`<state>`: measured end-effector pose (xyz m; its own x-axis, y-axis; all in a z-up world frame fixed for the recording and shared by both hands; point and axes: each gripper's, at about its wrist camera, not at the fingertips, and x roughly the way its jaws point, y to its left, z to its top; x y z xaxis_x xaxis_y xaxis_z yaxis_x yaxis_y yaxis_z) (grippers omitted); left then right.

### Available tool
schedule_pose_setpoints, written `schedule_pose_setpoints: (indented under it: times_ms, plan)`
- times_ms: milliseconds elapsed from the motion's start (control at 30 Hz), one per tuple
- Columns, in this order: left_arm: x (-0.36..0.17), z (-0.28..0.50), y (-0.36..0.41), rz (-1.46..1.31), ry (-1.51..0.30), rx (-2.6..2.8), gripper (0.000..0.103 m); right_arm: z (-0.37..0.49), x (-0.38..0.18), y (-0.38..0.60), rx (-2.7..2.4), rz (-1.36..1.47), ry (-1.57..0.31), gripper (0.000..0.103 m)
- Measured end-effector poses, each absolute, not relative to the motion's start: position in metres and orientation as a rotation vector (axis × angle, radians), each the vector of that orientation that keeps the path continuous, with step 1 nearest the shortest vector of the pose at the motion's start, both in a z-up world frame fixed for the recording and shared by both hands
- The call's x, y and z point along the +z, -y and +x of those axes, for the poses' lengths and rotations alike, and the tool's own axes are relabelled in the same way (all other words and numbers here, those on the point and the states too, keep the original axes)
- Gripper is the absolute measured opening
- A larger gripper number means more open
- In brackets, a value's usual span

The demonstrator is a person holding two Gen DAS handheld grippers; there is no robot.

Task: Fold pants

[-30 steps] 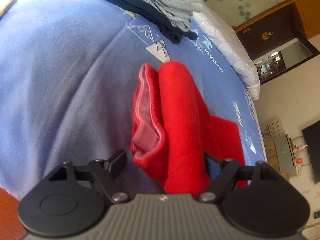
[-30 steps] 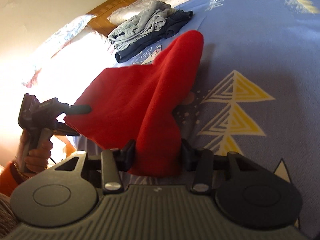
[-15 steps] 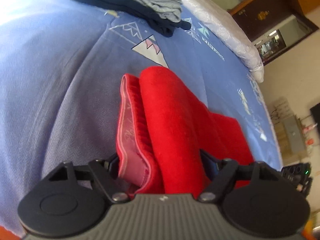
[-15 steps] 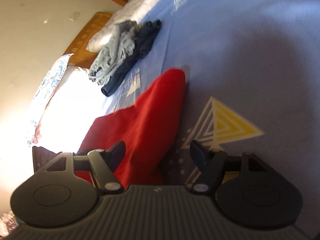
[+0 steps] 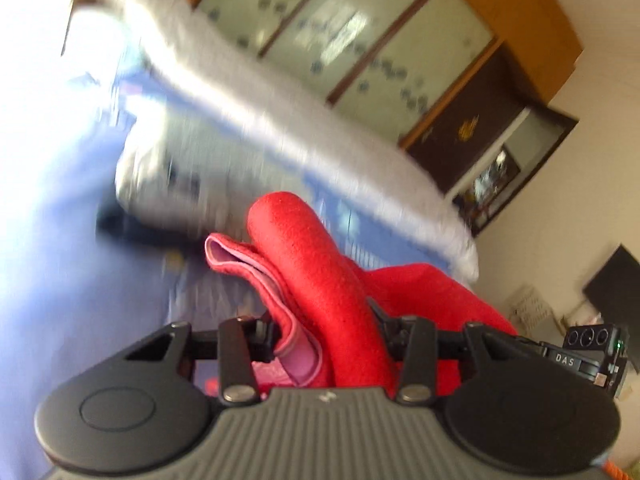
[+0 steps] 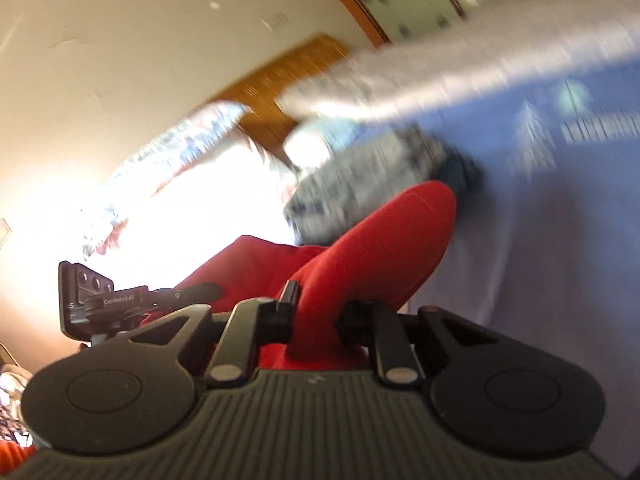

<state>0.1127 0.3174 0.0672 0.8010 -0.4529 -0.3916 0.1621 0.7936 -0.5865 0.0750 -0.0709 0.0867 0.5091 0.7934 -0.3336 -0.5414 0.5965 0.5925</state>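
The red fleece pants [image 5: 320, 280], pink waistband lining [image 5: 256, 268] showing, hang bunched over the blue bedspread [image 5: 52, 280]. Left gripper [image 5: 324, 340] and right gripper [image 6: 316, 316] are each closing, clamped on a fold running toward 12 o'clock.

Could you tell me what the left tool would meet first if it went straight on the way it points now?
Beyond the red pants its closing jaws already pinch, the left tool would probably meet the grey pile of clothes on the blue bed; blur makes depth uncertain.

Left hand-held gripper [image 5: 324, 336] and right hand-held gripper [image 6: 314, 312] closing on cloth.
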Motion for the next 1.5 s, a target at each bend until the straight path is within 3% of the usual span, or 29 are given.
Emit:
schedule_pose_setpoints:
  times_ms: [133, 267, 433, 500, 567, 700, 767, 800, 1000, 1167, 1367, 1500]
  plan:
    - [0.125, 0.162, -0.341, -0.483, -0.324, -0.271, 0.04, 0.143, 0.15, 0.035, 0.869, 0.398, -0.401, 0.019]
    - [0.124, 0.223, -0.359, -0.435, -0.259, -0.185, 0.044, 0.216, 0.159, -0.002, 0.859, 0.398, -0.268, 0.019]
    - [0.015, 0.311, -0.378, -0.446, -0.48, -0.023, 0.047, 0.308, 0.056, -0.039, 0.753, 0.469, -0.486, 0.021]
    - [-0.026, 0.317, -0.385, -0.504, -0.489, 0.01, 0.056, 0.333, -0.009, -0.058, 0.651, 0.435, -0.644, 0.027]
    - [-0.031, 0.305, -0.388, -0.566, -0.412, -0.024, 0.068, 0.329, -0.038, -0.044, 0.654, 0.556, -0.566, 0.032]
    - [-0.02, 0.293, -0.386, -0.57, -0.446, -0.004, 0.069, 0.336, -0.041, -0.017, 0.716, 0.729, -0.62, 0.041]
    - [-0.009, 0.279, -0.387, -0.594, -0.462, 0.02, 0.07, 0.324, -0.033, -0.003, 0.664, 0.751, -0.618, 0.061]
    - [0.002, 0.277, -0.389, -0.598, -0.466, 0.033, 0.07, 0.312, -0.025, 0.0, 0.621, 0.745, -0.603, 0.064]
    - [0.046, 0.187, -0.349, -0.472, -0.484, 0.097, 0.077, 0.241, 0.001, 0.007, 0.509, 0.595, -0.645, 0.063]
    - [0.064, 0.109, -0.275, -0.29, -0.513, 0.123, 0.101, 0.134, 0.019, -0.004, 0.547, 0.373, -0.703, 0.064]
    - [0.074, 0.038, -0.214, -0.216, -0.545, 0.123, 0.103, 0.019, 0.031, 0.002, 0.536, 0.269, -0.684, 0.089]
    - [0.085, 0.011, -0.192, -0.181, -0.537, 0.14, 0.103, -0.026, 0.036, 0.011, 0.503, 0.266, -0.691, 0.095]
